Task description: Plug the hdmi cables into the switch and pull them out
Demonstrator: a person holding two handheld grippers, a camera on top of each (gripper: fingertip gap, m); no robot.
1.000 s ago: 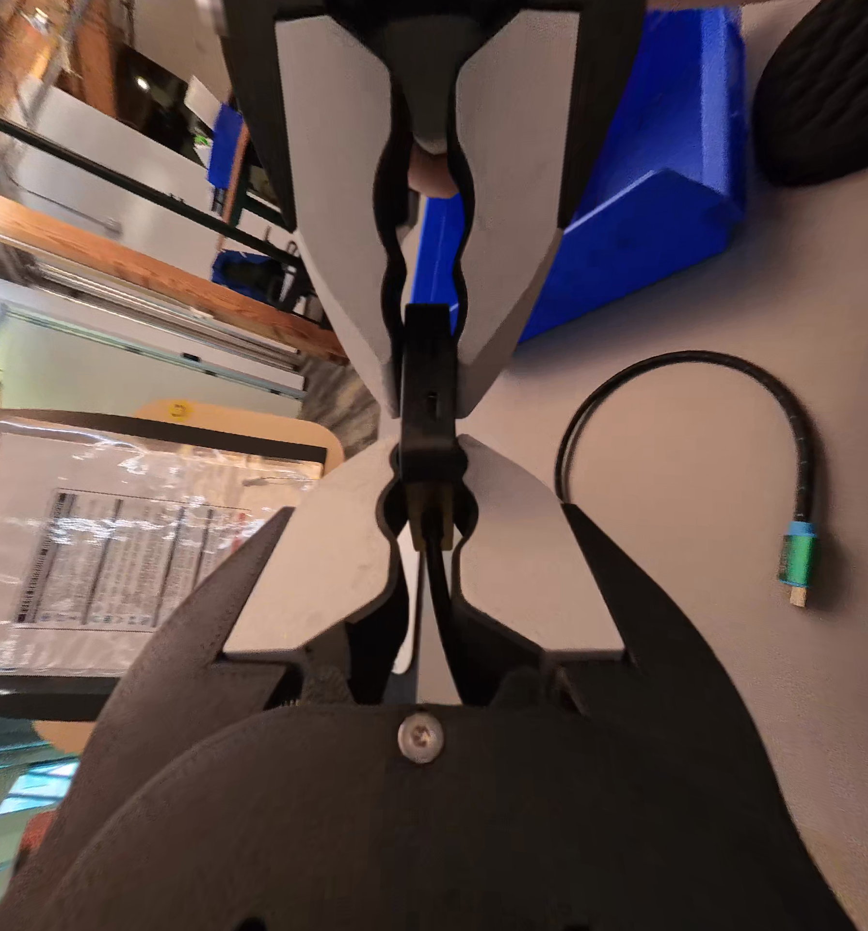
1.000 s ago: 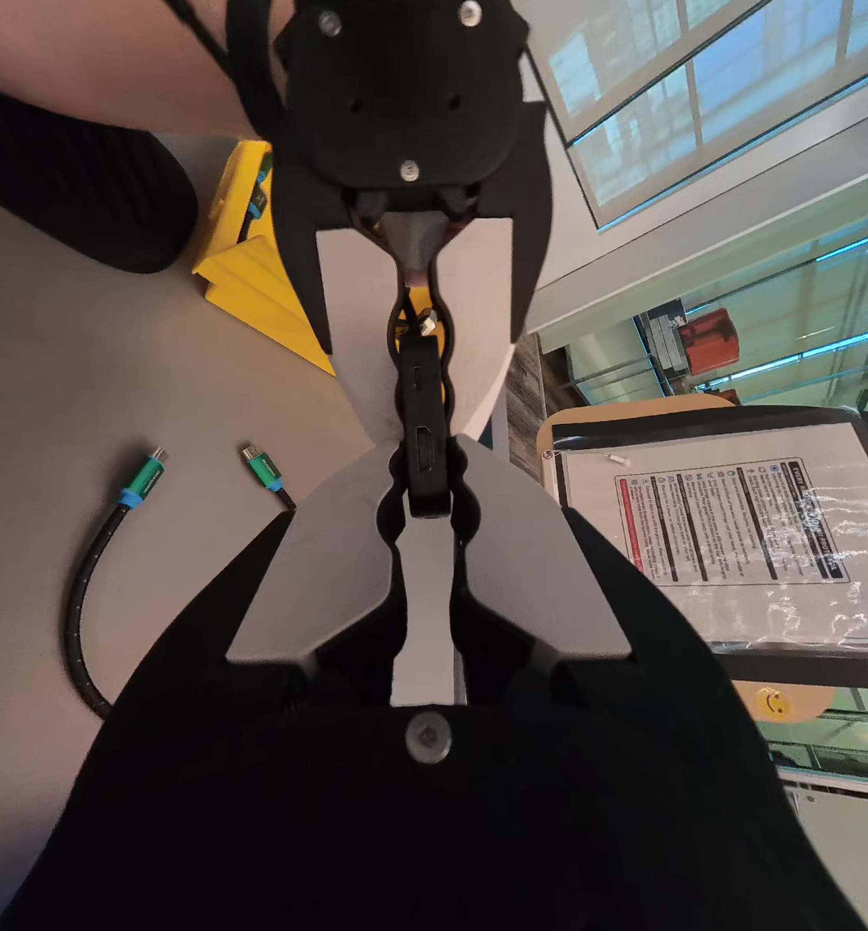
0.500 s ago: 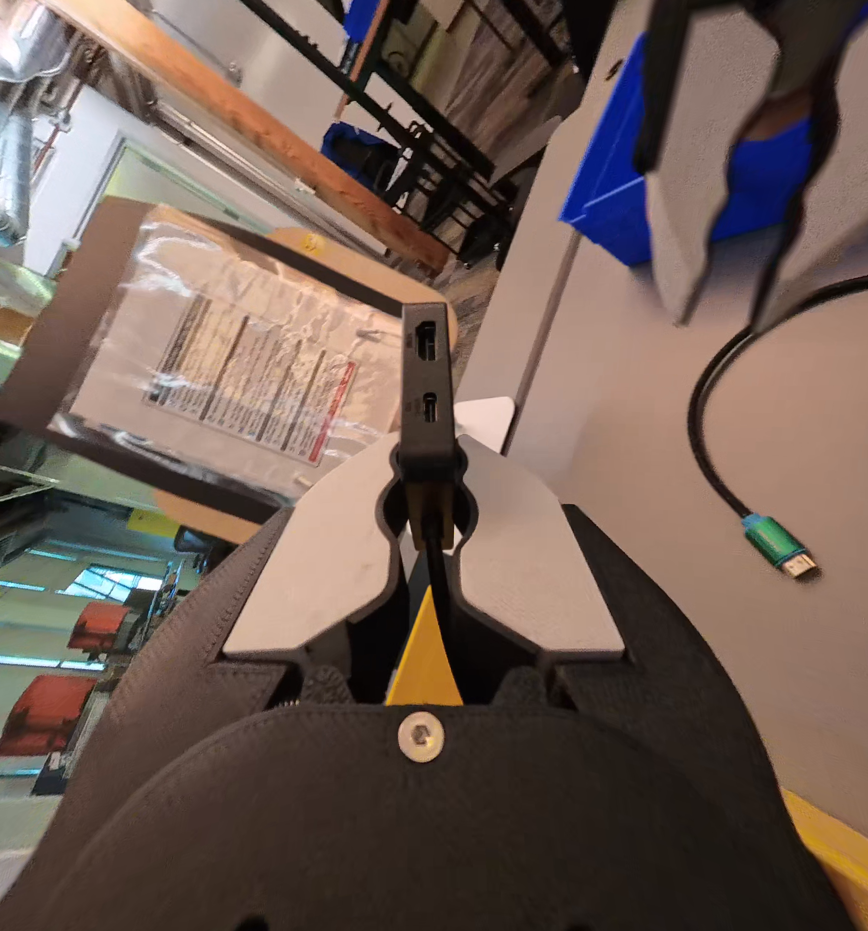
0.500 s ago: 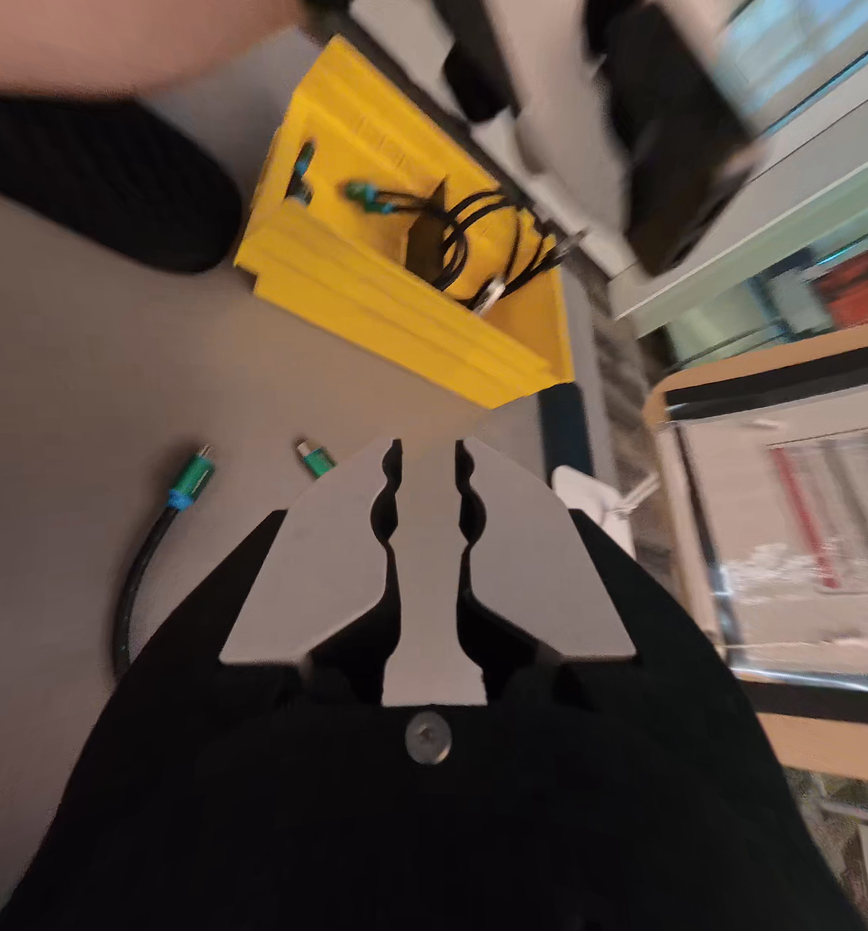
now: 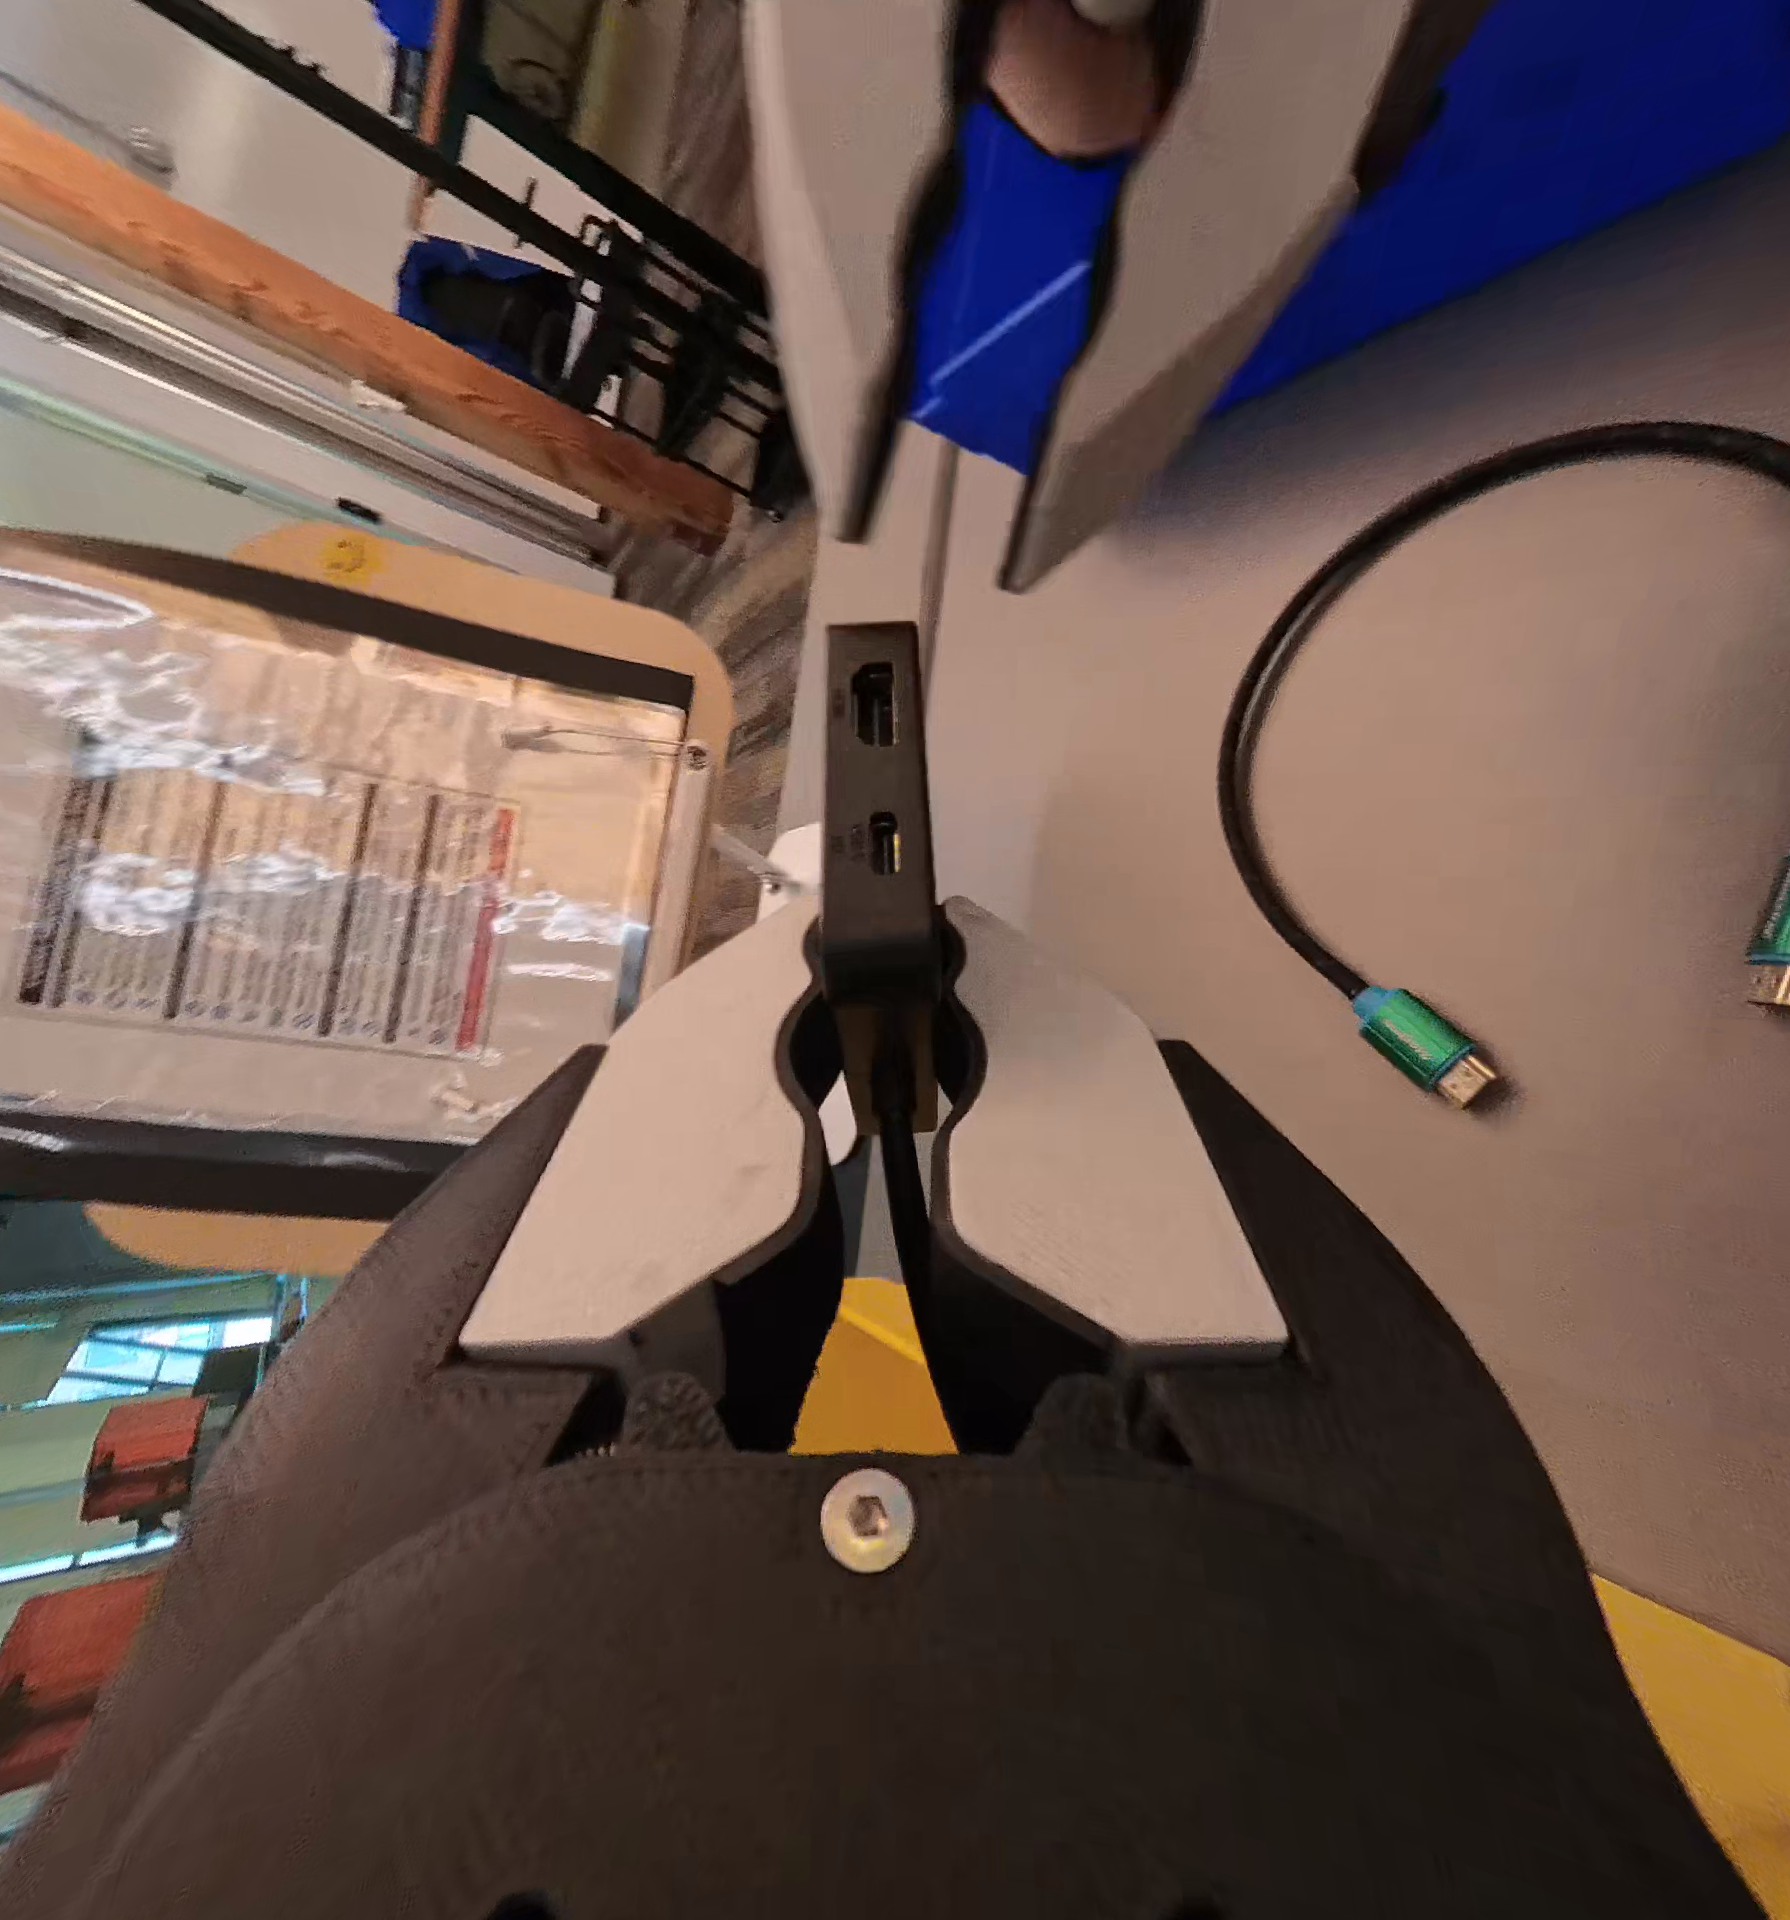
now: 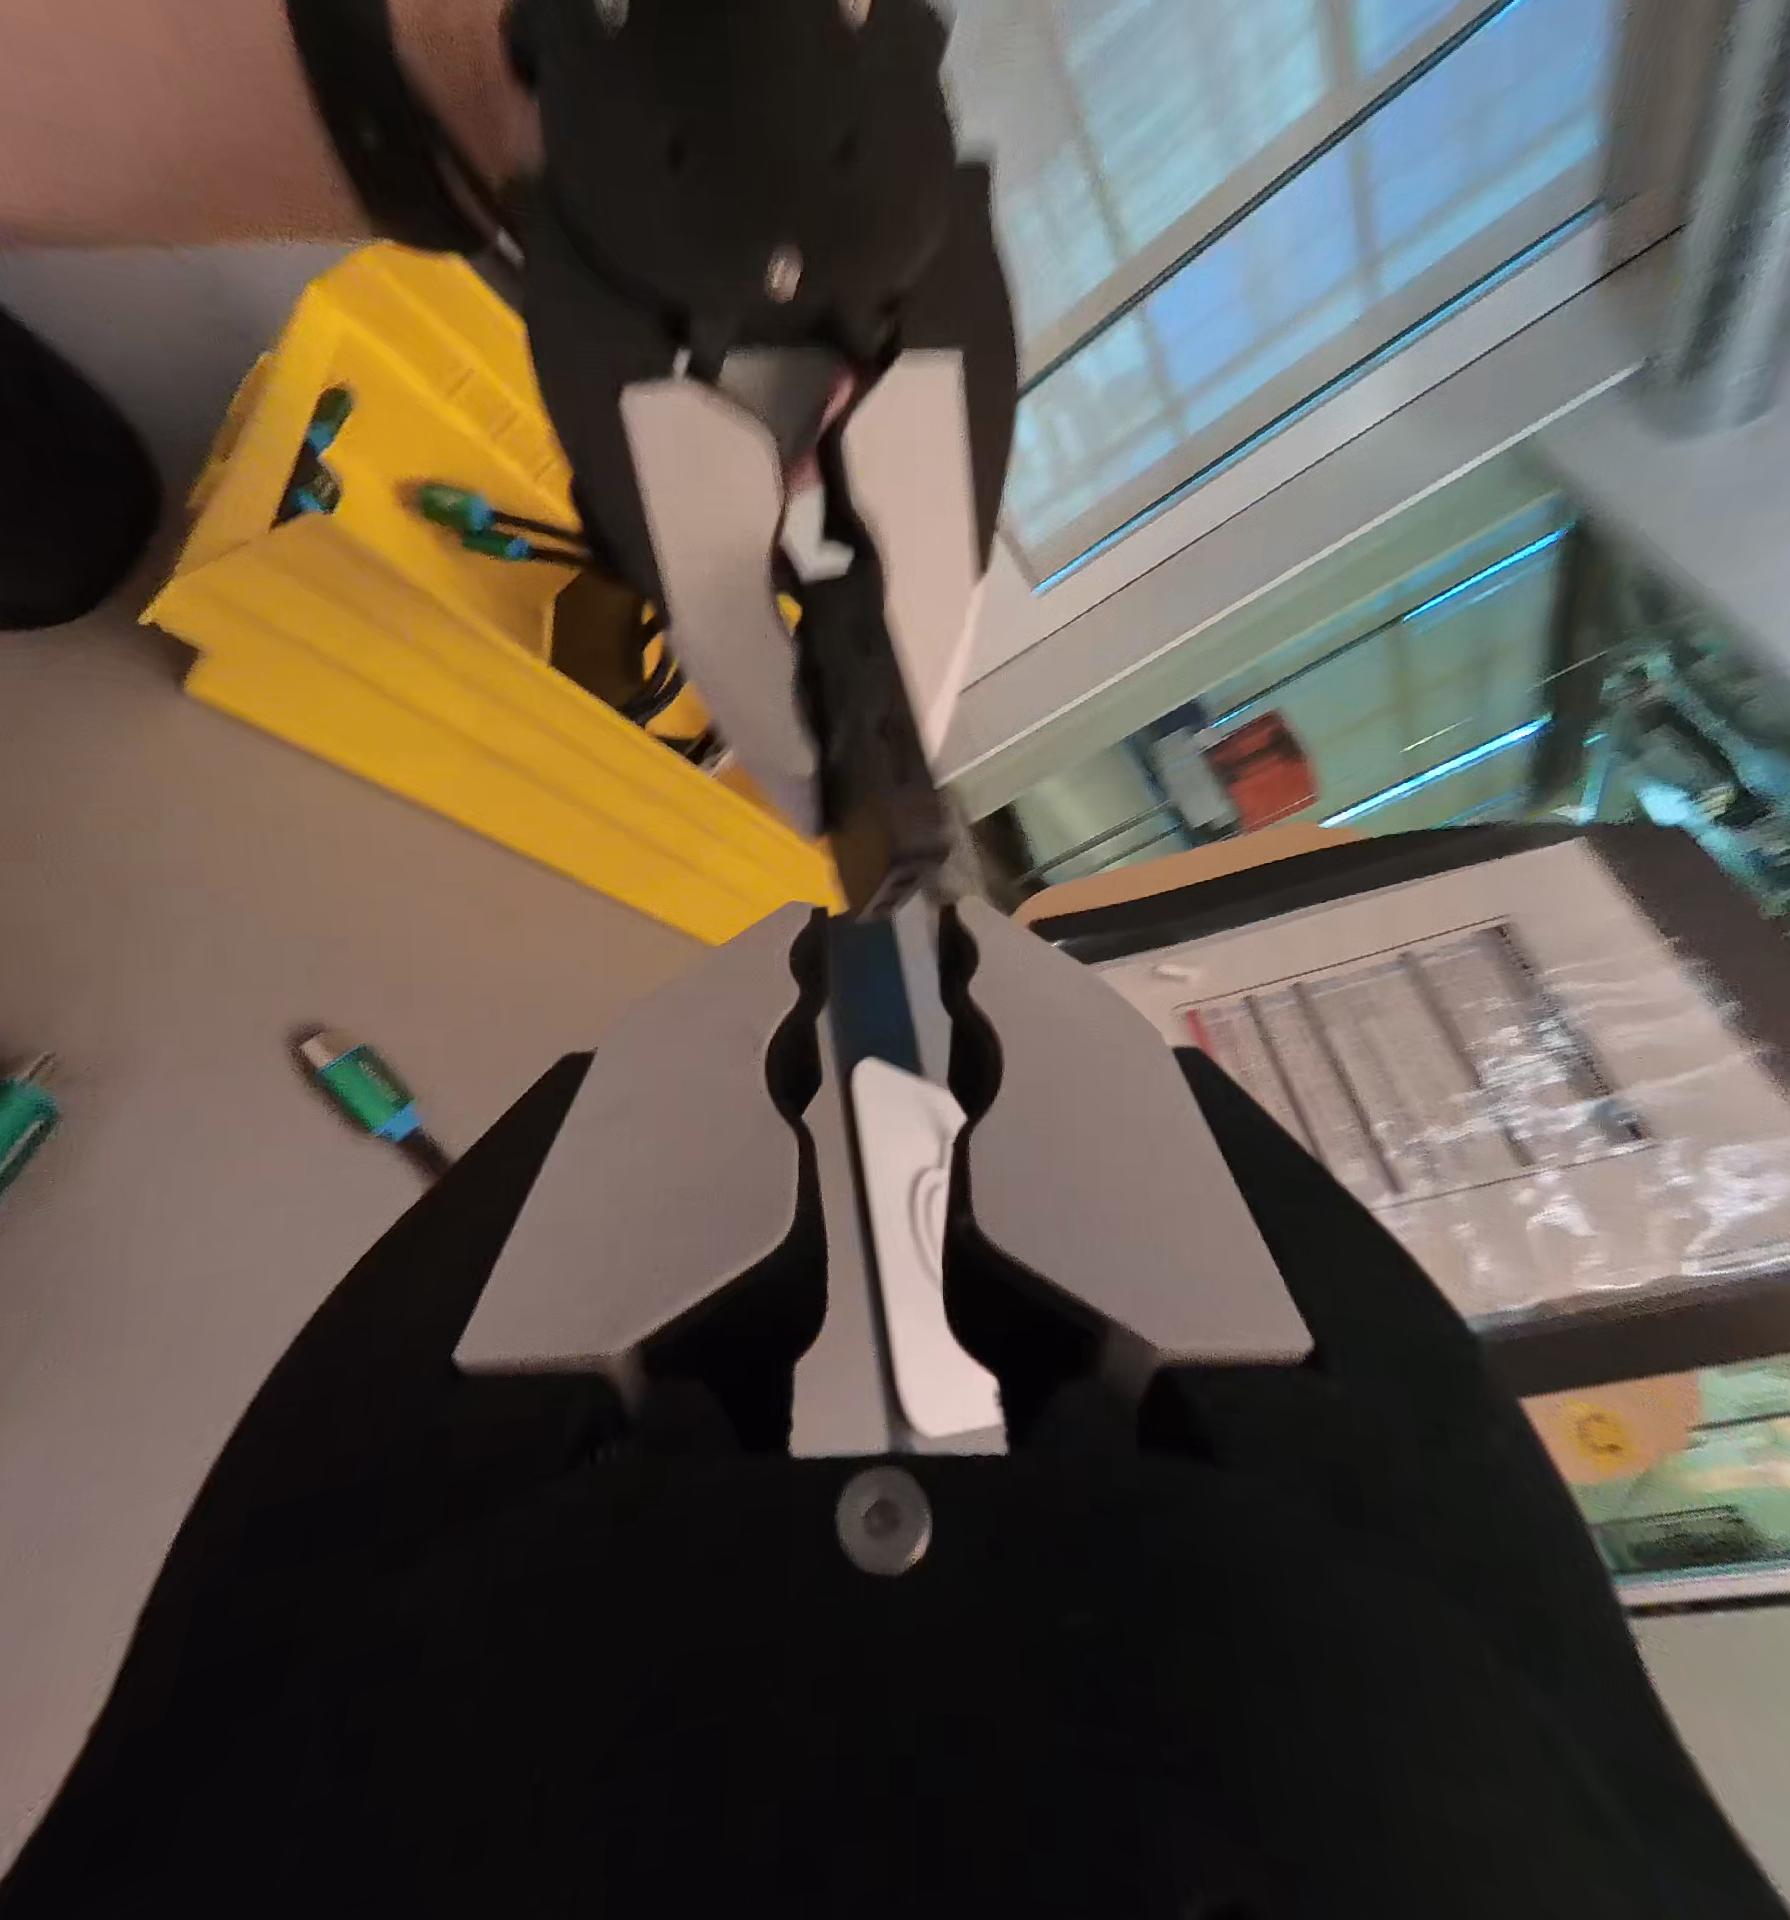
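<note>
My left gripper (image 5: 875, 935) is shut on the black switch (image 5: 875, 769), which sticks out forward with two ports facing the camera; its own lead (image 5: 899, 1164) runs back between the fingers. My right gripper (image 5: 932, 551) hangs just beyond the switch's far end, open and empty, not touching it. In the right wrist view my right gripper (image 6: 875, 920) is narrowly open and faces the blurred left gripper (image 6: 818, 582). A black HDMI cable (image 5: 1255, 665) with green plugs (image 5: 1421, 1044) lies loose on the grey table, and its plugs (image 6: 361, 1086) also show in the right wrist view.
A yellow bin (image 6: 434, 644) with several more cables stands behind the left gripper. A blue bin (image 5: 1514, 177) stands behind the right gripper. A board with a laminated sheet (image 5: 278, 862) stands past the table edge. A person's forearm (image 6: 143, 114) is at the top left.
The right gripper let go of the switch's far end, swung away, and has come back to face it. The left gripper has kept hold of the switch throughout.
</note>
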